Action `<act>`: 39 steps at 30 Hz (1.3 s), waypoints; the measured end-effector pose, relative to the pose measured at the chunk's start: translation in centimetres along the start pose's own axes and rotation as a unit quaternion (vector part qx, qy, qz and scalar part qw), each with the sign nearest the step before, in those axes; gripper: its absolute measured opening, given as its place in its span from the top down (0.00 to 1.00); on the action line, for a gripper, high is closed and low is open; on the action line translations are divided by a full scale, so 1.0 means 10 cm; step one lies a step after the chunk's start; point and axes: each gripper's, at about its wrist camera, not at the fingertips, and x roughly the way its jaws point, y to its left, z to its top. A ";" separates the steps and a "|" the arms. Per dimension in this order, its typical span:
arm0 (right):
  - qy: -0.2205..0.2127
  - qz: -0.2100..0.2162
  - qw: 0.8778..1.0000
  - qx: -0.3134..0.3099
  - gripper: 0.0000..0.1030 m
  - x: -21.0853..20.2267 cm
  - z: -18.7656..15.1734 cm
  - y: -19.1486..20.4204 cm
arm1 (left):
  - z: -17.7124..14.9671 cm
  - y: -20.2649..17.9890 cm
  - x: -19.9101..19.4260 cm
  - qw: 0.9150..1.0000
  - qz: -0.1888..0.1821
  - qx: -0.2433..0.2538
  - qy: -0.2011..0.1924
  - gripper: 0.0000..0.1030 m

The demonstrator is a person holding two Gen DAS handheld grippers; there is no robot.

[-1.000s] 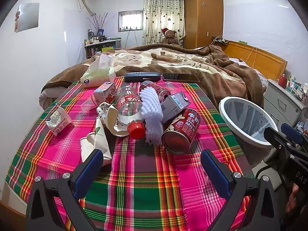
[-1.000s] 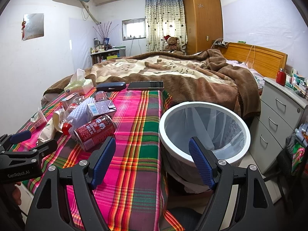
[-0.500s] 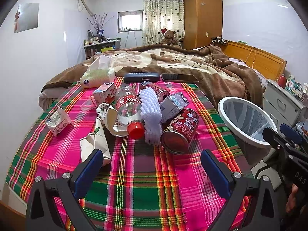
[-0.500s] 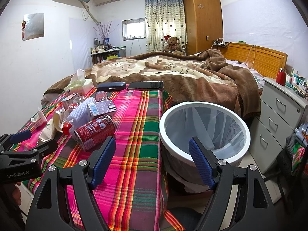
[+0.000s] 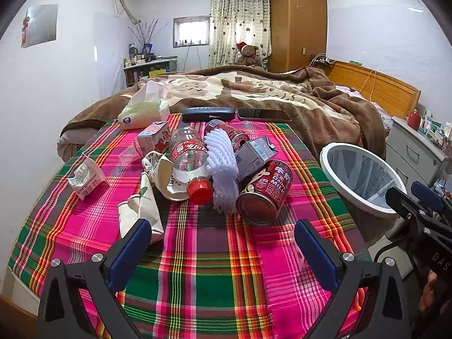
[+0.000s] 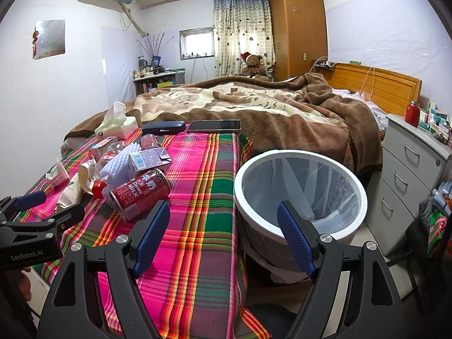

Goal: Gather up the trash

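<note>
Trash lies heaped on the plaid cloth (image 5: 214,276) at twelve o'clock from the left gripper (image 5: 220,251), whose blue fingers stand wide apart, holding nothing, low over the cloth. Nearest its left finger, at about ten o'clock, a crumpled white paper bag (image 5: 139,212) lies flat. Beyond it the heap begins: a red milk can (image 5: 265,190) on its side at one o'clock, its open end facing the gripper; just left of it a white foam net (image 5: 221,169); then a clear bottle (image 5: 189,161) with its red cap pointing toward the camera, resting on a torn paper cup (image 5: 158,166). A grey carton (image 5: 255,155) leans against the can's far side, a second red can (image 5: 226,134) lies behind the foam, and a pink carton (image 5: 154,139) sits at eleven o'clock. Well apart at nine o'clock lies a small white wrapper (image 5: 84,176). The right gripper (image 6: 223,240) also stands open and empty, its right finger in line with the white rim of the bin (image 6: 299,197), which stands just beside the cloth's edge at one o'clock, lined with a clear bag. Farther off, at the cloth's far edge, a dark case (image 6: 163,127) and a phone (image 6: 214,126) lie side by side, with a tissue pack (image 6: 117,125) at eleven o'clock, all against the brown blanket (image 6: 254,107).
</note>
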 end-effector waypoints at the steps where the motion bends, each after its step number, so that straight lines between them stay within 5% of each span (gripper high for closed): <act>1: 0.000 -0.001 1.000 0.000 0.23 0.00 0.00 0.00 | 0.00 0.00 0.00 1.000 0.001 0.001 -0.001 0.01; 28: 0.001 0.000 1.000 -0.001 0.23 0.00 0.00 0.00 | 0.00 0.05 0.00 1.000 -0.009 -0.004 0.001 0.01; 39: 0.032 0.040 0.999 0.011 0.23 0.11 -0.06 0.08 | -0.07 0.47 0.08 0.999 -0.004 -0.029 0.023 0.01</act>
